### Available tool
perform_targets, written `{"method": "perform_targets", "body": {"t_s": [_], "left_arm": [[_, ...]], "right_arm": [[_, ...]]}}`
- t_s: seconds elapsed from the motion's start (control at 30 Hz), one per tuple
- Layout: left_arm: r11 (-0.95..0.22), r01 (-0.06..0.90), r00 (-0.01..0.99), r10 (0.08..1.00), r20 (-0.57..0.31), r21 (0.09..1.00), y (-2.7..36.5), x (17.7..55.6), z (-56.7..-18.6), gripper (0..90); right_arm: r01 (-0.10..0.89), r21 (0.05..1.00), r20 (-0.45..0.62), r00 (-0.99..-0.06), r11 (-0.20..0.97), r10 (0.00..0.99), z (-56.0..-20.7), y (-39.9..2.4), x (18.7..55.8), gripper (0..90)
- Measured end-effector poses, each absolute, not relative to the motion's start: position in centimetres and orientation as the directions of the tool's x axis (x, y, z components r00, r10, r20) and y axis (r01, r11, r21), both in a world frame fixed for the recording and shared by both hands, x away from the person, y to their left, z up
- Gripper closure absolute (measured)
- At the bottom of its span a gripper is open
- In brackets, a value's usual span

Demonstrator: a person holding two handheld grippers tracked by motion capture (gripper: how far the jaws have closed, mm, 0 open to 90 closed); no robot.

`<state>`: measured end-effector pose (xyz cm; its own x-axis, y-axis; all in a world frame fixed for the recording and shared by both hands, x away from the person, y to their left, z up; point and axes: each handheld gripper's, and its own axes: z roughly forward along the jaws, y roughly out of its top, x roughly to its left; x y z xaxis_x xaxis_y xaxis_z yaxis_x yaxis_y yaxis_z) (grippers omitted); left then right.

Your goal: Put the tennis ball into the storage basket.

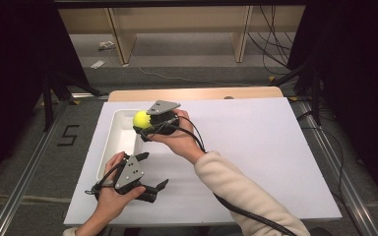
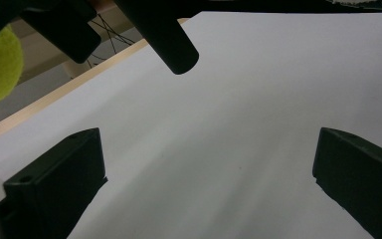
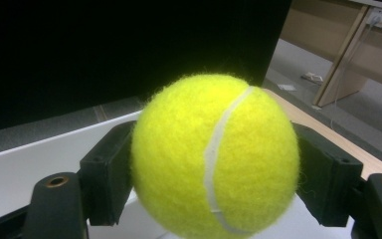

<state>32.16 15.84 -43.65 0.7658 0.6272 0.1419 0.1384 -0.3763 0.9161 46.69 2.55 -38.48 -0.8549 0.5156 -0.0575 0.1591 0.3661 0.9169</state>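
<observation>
Right gripper (image 1: 145,129) clamping tennis ball (image 1: 141,119), above tray (image 1: 116,142)

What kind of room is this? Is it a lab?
Probably a lab or test room. A white board covers a wooden table, black cables trail over the grey floor, and a person's hand-held right gripper clamps a fuzzy yellow tennis ball over a white tray.

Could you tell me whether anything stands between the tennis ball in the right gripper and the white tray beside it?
Nothing visible does. The right gripper holds the tennis ball over the near edge of the white tray, whose inside looks bare. The left gripper rests lower on the table, off to the side, with its jaws apart.
</observation>
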Motion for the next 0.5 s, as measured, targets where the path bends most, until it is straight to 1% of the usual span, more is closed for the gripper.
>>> {"method": "perform_targets", "body": {"t_s": [0.5], "left_arm": [[-0.379,0.137,0.767,0.626,0.145,0.915,15.82,32.16,-43.67,0.0]], "right_arm": [[0.160,0.916,-0.058,-0.854,0.367,0.517,-38.45,2.93,46.88,26.2]]}}
